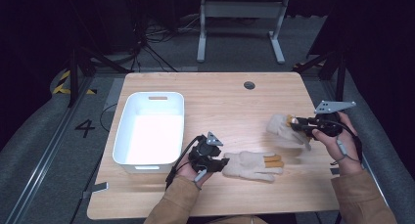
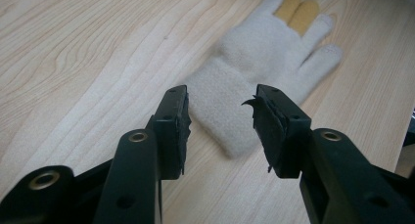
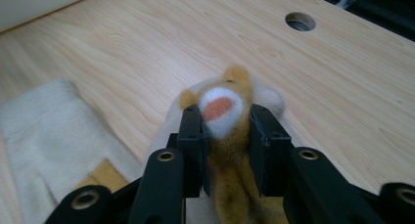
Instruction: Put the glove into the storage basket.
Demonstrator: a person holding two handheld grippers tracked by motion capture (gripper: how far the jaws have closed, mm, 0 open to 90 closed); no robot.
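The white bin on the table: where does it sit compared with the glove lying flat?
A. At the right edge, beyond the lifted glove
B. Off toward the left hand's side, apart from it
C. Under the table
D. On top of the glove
B: in the high view the white bin stands left of the left tool, while the flat glove lies to that tool's right, not touching the bin.

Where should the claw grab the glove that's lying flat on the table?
Probably the cuff of the flat glove. It is the wide, plain end, and it already lies between the left claw, whose jaws stand apart on either side. Come in low from that cuff end, since the fingers point away.
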